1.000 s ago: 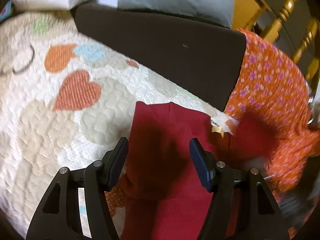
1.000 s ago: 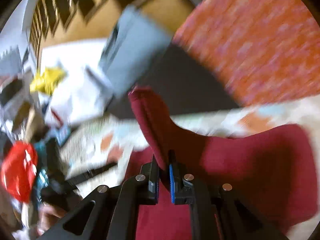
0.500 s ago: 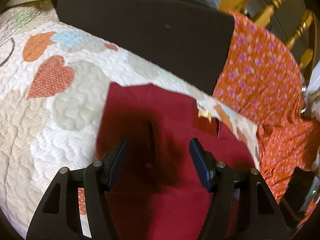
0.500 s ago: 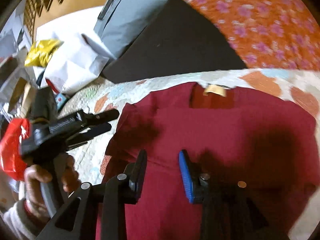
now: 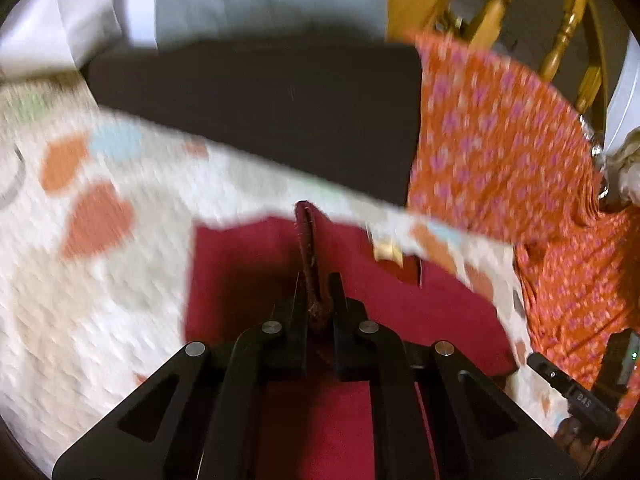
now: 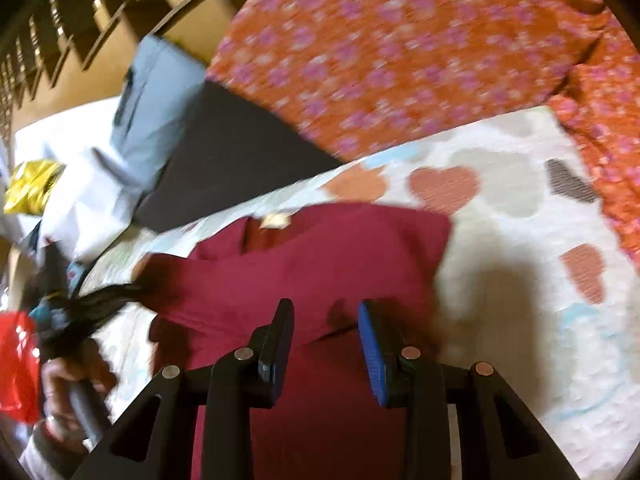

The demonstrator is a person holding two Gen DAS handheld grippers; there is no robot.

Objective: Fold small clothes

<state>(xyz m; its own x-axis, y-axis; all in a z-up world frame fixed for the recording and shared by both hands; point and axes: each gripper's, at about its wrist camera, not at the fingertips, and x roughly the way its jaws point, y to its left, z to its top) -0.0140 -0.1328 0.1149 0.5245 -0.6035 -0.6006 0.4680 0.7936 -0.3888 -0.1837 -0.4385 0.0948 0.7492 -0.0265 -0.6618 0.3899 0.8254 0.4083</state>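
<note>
On heart-print quilt (image 6: 520,280), maroon shirt (image 6: 320,248), edge between left gripper (image 5: 318,296) fingers.

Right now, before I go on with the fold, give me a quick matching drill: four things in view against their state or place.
Things:
1. left gripper
2. right gripper
3. maroon shirt
4. orange floral cloth

States or places:
A. open, holding nothing
B. lying on the heart-print quilt
C. shut on a pinched ridge of fabric
D. beyond the quilt's far edge

Pairs: 1-C, 2-A, 3-B, 4-D
</note>
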